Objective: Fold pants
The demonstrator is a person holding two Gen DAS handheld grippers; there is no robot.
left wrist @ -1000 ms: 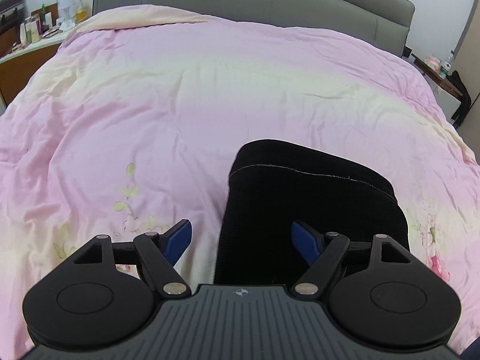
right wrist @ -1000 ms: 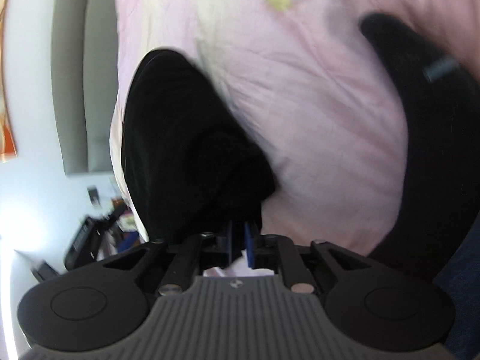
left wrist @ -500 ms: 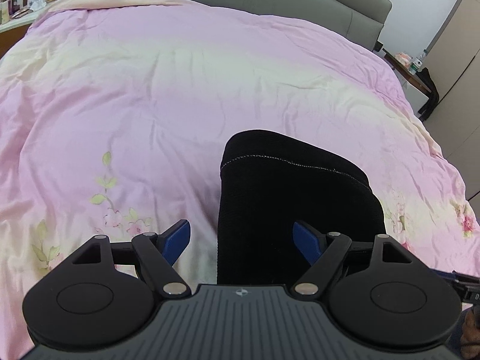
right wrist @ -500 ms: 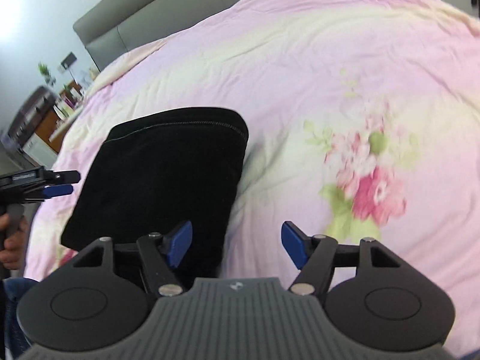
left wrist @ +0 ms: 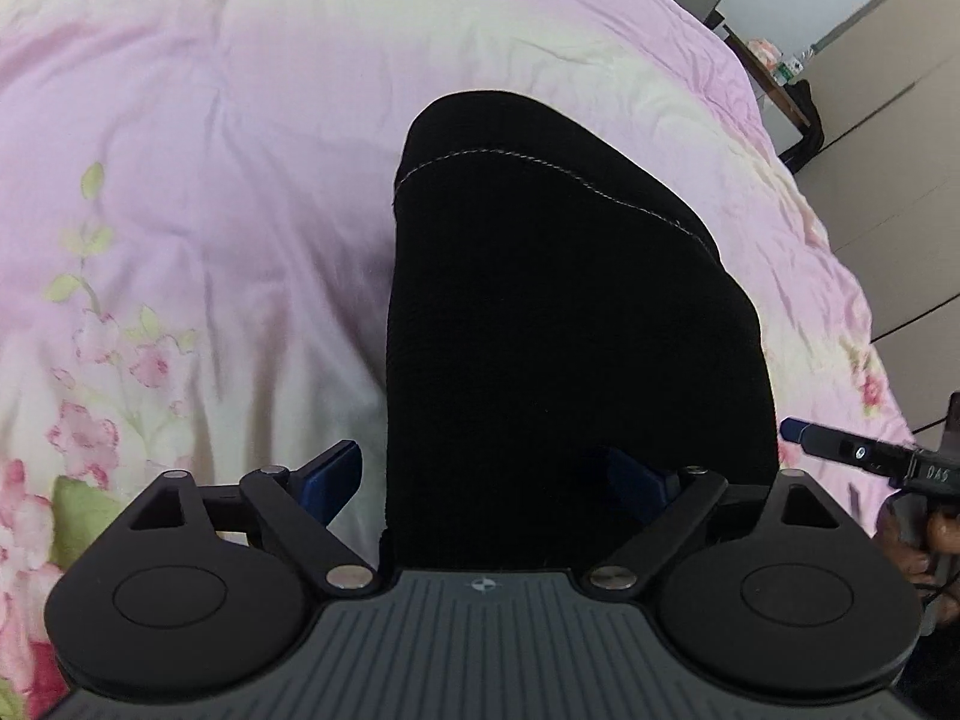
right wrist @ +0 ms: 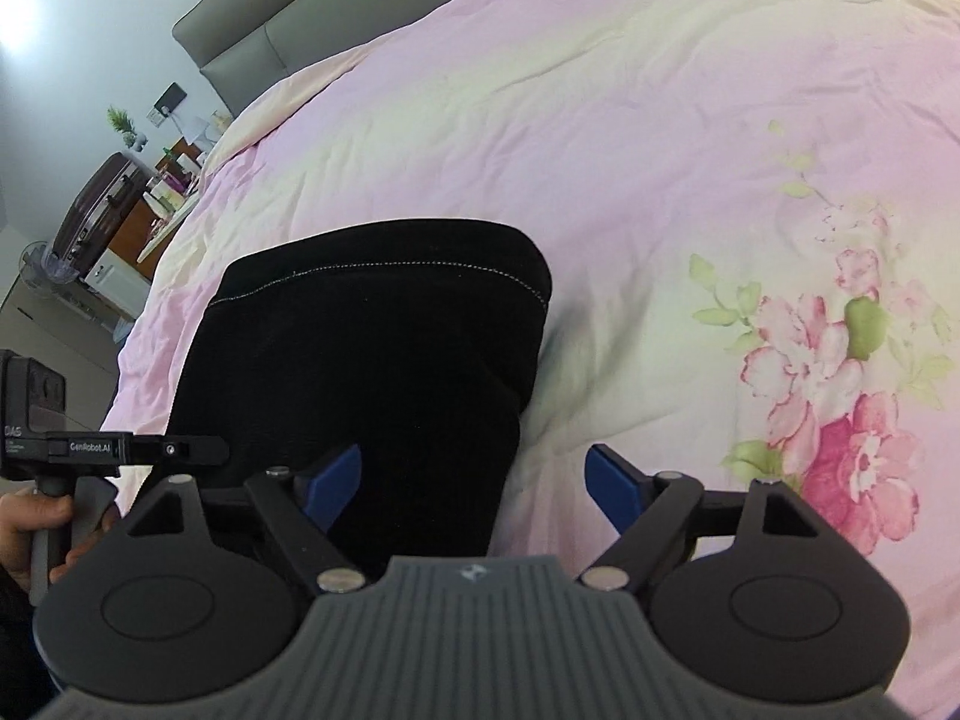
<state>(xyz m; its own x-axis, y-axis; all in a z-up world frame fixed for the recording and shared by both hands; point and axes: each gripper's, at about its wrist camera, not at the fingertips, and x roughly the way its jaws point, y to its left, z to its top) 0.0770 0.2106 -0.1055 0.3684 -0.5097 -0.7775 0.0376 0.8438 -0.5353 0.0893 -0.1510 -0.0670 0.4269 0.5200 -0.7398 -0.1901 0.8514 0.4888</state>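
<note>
One pair of black pants [left wrist: 570, 324], lying as a compact folded stack on the pink floral duvet [left wrist: 210, 120] of the bed, stitched hem edge on the far side. Looks near done, judging from the tidy rectangular bundle with no loose leg in sight. Two claws, one per hand, both spread wide and gripping nothing. Left claw [left wrist: 486, 474] hovering over the near left edge of the stack, one blue pad off the cloth and one above it, probably placed to straddle that edge. Right claw [right wrist: 474, 480] mirrored at the near right edge, one pad over the fabric, the other over bare duvet. One grey headboard [right wrist: 252, 42] behind, cluttered furniture beside the bed
</note>
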